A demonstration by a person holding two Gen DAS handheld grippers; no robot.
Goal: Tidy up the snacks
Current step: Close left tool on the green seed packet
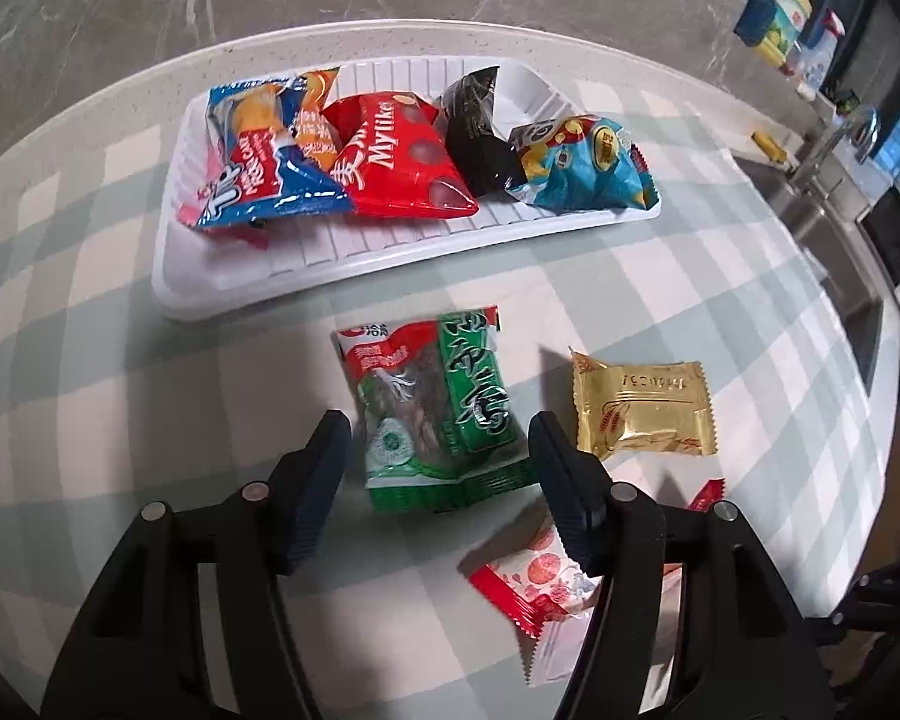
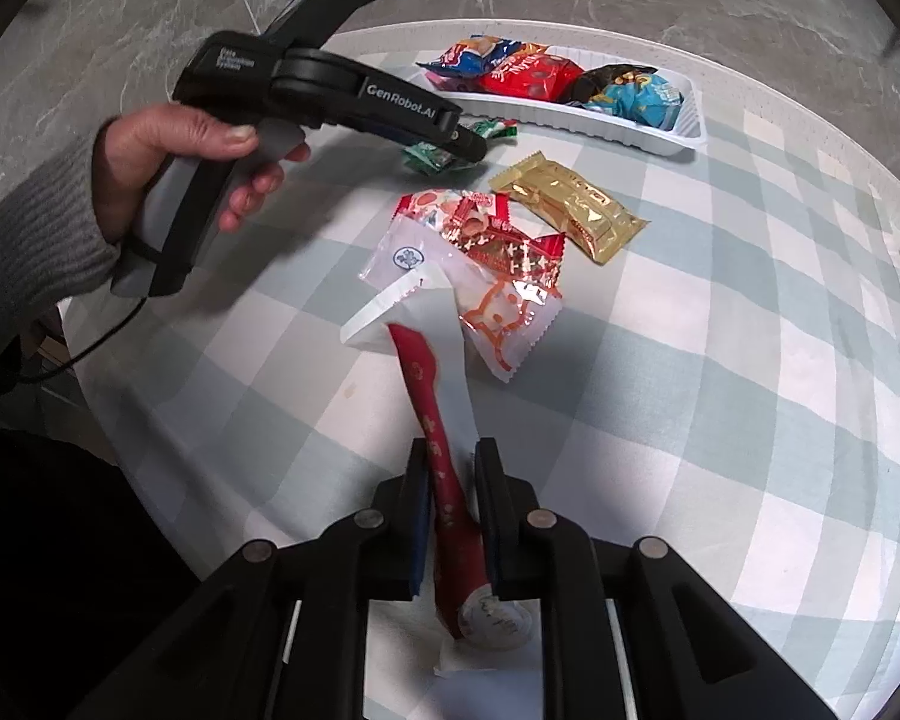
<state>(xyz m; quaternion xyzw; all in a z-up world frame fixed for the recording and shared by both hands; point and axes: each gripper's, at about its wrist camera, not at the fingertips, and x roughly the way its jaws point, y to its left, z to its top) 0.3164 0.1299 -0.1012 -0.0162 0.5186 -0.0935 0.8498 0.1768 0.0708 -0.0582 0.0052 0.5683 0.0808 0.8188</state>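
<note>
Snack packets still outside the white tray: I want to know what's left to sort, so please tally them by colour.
Green packet: 1
Gold packet: 1
Red-and-white packets: 2, overlapping, as far as I can tell
Red packet pinched in the right claw: 1
Total: 5

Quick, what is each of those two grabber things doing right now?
Left gripper: jaws open around the green snack packet, not squeezing it.
Right gripper: jaws shut on a red snack packet.
</note>
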